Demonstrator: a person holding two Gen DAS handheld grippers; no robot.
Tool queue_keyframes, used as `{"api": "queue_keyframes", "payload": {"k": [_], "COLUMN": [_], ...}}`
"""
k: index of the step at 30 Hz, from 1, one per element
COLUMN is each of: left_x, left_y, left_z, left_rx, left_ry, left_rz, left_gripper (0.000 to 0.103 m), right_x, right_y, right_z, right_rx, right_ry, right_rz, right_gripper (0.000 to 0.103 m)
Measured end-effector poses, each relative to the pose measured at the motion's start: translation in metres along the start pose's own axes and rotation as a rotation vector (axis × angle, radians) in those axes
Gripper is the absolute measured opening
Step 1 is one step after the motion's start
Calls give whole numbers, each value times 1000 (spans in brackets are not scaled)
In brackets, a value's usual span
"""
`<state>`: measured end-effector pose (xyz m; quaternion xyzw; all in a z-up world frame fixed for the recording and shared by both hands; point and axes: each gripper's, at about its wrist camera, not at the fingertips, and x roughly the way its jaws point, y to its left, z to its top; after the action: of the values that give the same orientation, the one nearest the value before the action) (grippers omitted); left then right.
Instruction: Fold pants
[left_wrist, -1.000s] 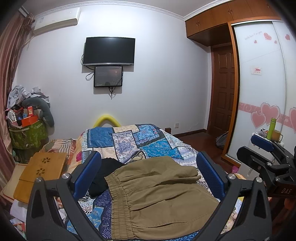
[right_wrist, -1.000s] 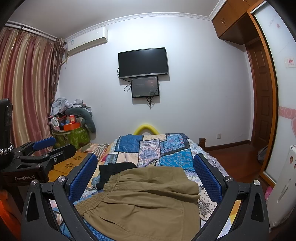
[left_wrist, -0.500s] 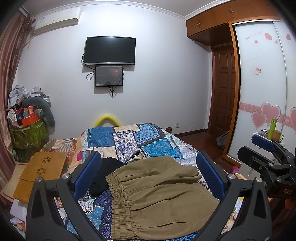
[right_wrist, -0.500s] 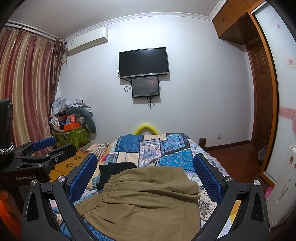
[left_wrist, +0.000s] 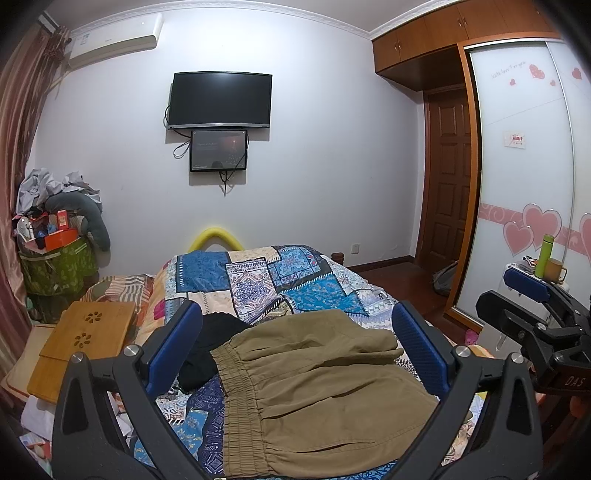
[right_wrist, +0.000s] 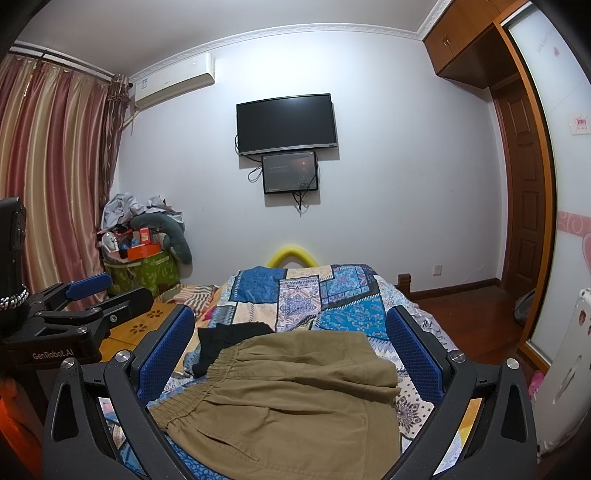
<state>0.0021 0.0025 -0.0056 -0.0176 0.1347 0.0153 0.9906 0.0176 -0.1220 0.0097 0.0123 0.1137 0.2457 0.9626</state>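
Observation:
Khaki pants (left_wrist: 317, 384) with an elastic waistband lie folded over on the patchwork bedspread (left_wrist: 280, 277); they also show in the right wrist view (right_wrist: 291, 398). My left gripper (left_wrist: 295, 332) is open and empty, held above the pants. My right gripper (right_wrist: 291, 339) is open and empty, also above them. Each gripper shows at the edge of the other's view: the right one (left_wrist: 532, 306), the left one (right_wrist: 74, 306).
A black garment (left_wrist: 210, 343) lies left of the pants, partly under them. A wooden lap table (left_wrist: 81, 336) sits at the bed's left. A green basket of clutter (left_wrist: 55, 258) stands by the curtain. A wardrobe (left_wrist: 524, 184) and door are on the right.

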Motion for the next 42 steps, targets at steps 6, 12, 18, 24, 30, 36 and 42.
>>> {"api": "queue_keyframes", "payload": {"k": [6, 12, 18, 24, 30, 36, 42], "left_x": [0, 1, 1, 6, 17, 52, 114], "left_y": [-1, 1, 1, -2, -3, 2, 18], "left_z": [0, -1, -2, -4, -3, -6, -21], "left_rx": [-2, -2, -5, -3, 3, -4, -11], "left_ry": [1, 1, 2, 10, 32, 122, 282], "left_rz": [0, 3, 3, 3, 5, 1, -7], "left_gripper": [103, 103, 103, 103, 103, 103, 103], "right_x": [-1, 1, 1, 1, 6, 26, 52], "right_y": [0, -1, -2, -3, -3, -18, -55], "right_z": [3, -1, 0, 0, -2, -14, -32], "right_rx": [1, 3, 2, 4, 9, 31, 57], "right_ry": [2, 3, 4, 5, 15, 56, 153], "right_rz": [0, 2, 1, 1, -5, -31, -85], "right_gripper": [103, 103, 103, 103, 103, 103, 103]}}
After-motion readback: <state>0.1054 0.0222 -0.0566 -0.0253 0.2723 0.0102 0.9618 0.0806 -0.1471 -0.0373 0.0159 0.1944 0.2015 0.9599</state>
